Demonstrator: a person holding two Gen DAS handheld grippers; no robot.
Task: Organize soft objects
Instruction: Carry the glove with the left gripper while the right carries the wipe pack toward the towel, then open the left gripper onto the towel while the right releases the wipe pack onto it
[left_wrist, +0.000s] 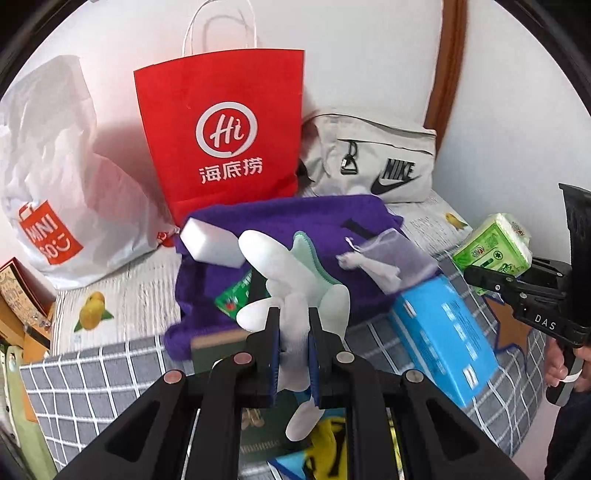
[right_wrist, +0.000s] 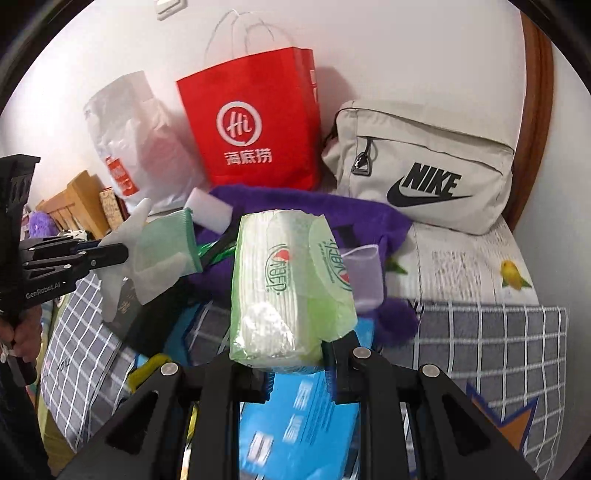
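- The left tool (left_wrist: 294, 325) is clamped on a white rubber glove with a mint-green cuff (left_wrist: 291, 266), held up over the middle of the bed; limp and light, it looks best pinched at the palm.
- The right tool (right_wrist: 291, 354) is clamped on a green plastic-wrapped tissue pack (right_wrist: 291, 280), squashy and slick, held at its lower end.
- Below lie a purple knitted garment (left_wrist: 280, 218), a white foam block (left_wrist: 212, 242) and a blue carton (left_wrist: 443, 336).
- At the bed's far edge, against the wall, a red paper bag (left_wrist: 221, 129), white plastic bag (left_wrist: 59, 177) and beige zip pouch (left_wrist: 373, 162) crowd any placing.
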